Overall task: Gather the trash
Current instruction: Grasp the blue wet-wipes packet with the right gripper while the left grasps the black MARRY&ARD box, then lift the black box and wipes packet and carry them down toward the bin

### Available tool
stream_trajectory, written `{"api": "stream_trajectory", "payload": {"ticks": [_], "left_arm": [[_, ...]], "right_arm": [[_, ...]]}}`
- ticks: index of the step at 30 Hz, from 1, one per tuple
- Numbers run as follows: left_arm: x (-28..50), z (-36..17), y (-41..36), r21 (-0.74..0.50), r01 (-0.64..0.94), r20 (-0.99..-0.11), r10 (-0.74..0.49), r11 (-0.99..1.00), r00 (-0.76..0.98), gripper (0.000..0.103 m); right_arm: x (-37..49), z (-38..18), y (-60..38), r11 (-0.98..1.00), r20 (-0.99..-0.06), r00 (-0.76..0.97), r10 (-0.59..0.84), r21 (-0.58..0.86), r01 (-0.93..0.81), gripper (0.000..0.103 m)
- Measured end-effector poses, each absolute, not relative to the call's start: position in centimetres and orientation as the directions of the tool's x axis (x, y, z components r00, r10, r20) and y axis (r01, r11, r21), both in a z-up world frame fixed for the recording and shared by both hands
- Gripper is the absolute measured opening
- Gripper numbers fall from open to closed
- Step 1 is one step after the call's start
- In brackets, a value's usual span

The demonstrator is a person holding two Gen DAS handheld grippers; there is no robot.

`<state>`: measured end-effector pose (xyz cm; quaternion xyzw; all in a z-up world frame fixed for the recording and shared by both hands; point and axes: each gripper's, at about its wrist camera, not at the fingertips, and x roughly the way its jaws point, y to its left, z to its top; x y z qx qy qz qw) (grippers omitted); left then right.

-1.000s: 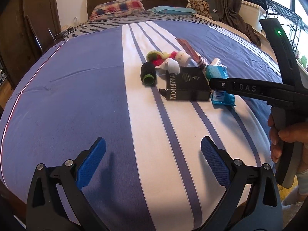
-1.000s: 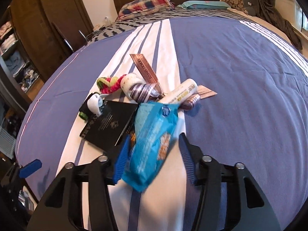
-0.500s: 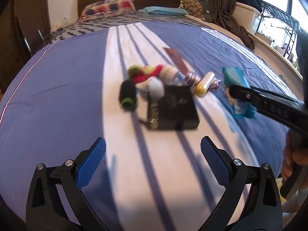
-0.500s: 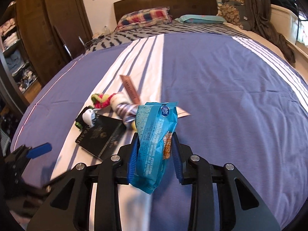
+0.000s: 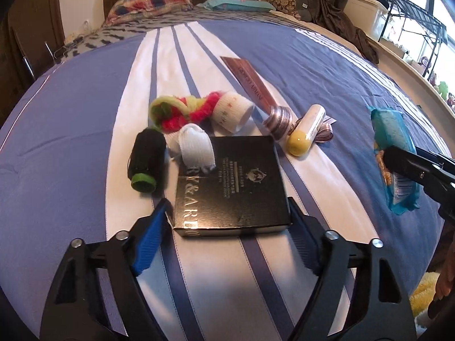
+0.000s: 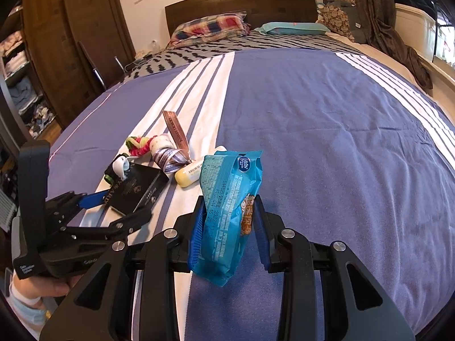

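Note:
A black flat box (image 5: 230, 187) lies on the striped bedspread, and my left gripper (image 5: 227, 210) straddles its near end. The jaws are closing, and a thin gap still shows beside the left pad (image 5: 153, 227). In the right wrist view the left gripper (image 6: 113, 207) reaches in from the left over the same box (image 6: 136, 190). My right gripper (image 6: 230, 218) is shut on a blue snack packet (image 6: 227, 199), held upright above the bed. That packet (image 5: 392, 139) also shows at the right of the left wrist view.
Behind the box lie a black roll with a green end (image 5: 145, 164), a white sock (image 5: 196, 147), a fuzzy red and green bundle (image 5: 182, 110), a white cup (image 5: 233, 110), a brown ribbon strip (image 5: 250, 79) and a yellow-capped tube (image 5: 304, 133). Pillows (image 6: 210, 25) sit at the headboard.
My left gripper has moved forward to the black box and its jaws have narrowed around it. The right gripper has shut on the blue packet and carried it up, away from the pile.

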<state>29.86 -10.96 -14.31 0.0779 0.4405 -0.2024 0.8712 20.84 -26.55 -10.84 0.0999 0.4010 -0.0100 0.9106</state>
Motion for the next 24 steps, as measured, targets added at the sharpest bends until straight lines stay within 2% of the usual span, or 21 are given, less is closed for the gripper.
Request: {"api": "stream_trajectory", "payload": {"ticks": [8, 24], "left_arm": [[27.3, -13.1, -10.1, -0.065, 0.440, -0.793, -0.314, 0.896, 0.522, 0.068], [15.7, -6.1, -5.7, -0.105, 0.465, -0.676, -0.405, 0.879, 0.615, 0.068]], "right_arm": [[20.0, -10.5, -26.0, 0.981, -0.726, 0.684, 0.073, 0.177, 0.083, 0.033], [12.4, -6.6, -23.2, 0.984, -0.665, 0.740, 0.101, 0.174, 0.022, 0.033]]}}
